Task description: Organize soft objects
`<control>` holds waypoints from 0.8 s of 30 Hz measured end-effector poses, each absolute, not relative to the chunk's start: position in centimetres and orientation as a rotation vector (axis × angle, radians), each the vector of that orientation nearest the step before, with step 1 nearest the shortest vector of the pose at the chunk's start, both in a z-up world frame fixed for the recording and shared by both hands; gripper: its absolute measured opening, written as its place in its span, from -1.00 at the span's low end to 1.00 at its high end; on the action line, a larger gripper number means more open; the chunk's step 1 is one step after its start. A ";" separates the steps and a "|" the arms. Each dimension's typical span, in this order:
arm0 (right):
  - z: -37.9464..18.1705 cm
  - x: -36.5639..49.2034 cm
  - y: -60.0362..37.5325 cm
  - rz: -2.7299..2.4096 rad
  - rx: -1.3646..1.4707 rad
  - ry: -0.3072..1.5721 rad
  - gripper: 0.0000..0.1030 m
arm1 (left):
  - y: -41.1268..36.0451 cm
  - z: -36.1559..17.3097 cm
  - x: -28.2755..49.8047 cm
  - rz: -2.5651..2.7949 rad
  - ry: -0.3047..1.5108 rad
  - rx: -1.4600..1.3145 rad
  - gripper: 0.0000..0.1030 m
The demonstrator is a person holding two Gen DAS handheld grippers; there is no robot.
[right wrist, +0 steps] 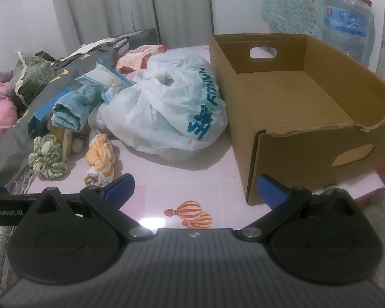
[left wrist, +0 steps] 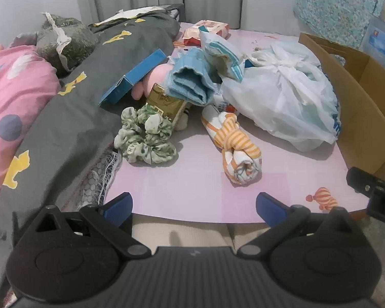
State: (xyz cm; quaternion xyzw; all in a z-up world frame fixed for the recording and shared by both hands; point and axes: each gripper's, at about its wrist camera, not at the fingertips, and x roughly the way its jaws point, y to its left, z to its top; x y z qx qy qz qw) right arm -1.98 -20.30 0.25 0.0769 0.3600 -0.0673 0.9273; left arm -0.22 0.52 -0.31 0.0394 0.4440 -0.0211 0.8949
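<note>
On the pink table (left wrist: pixel 192 187) lie a green floral scrunchie (left wrist: pixel 145 136), a rolled orange-striped cloth (left wrist: pixel 237 148), a folded blue towel (left wrist: pixel 190 82) and a tied white plastic bag (left wrist: pixel 282 95). They also show in the right wrist view: the scrunchie (right wrist: pixel 47 160), the striped cloth (right wrist: pixel 100 159), the towel (right wrist: pixel 71 110) and the bag (right wrist: pixel 166 107). An open cardboard box (right wrist: pixel 295 118) stands at the right, empty inside. My left gripper (left wrist: pixel 193 208) is open and empty at the table's front edge. My right gripper (right wrist: pixel 195 190) is open and empty, in front of the box's near left corner.
A dark grey quilt with yellow shapes (left wrist: pixel 71 107) and a pink blanket (left wrist: pixel 15 97) pile up at the left. A blue carton (left wrist: pixel 133 77), a gold packet (left wrist: pixel 164 102) and wipe packs (left wrist: pixel 210 30) lie among the cloths. A water jug (right wrist: pixel 349 25) stands behind the box.
</note>
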 end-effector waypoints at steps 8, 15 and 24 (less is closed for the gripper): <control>0.3 -1.9 -20.1 -0.138 0.154 0.741 0.98 | 0.5 -0.3 -0.2 -0.036 0.920 0.082 0.99; 0.4 -2.0 -20.3 -0.141 0.162 0.736 0.98 | 0.5 0.0 -0.4 -0.034 0.914 0.088 0.99; 0.5 -2.1 -20.3 -0.136 0.164 0.737 0.98 | 0.4 0.1 -0.4 -0.032 0.915 0.088 0.99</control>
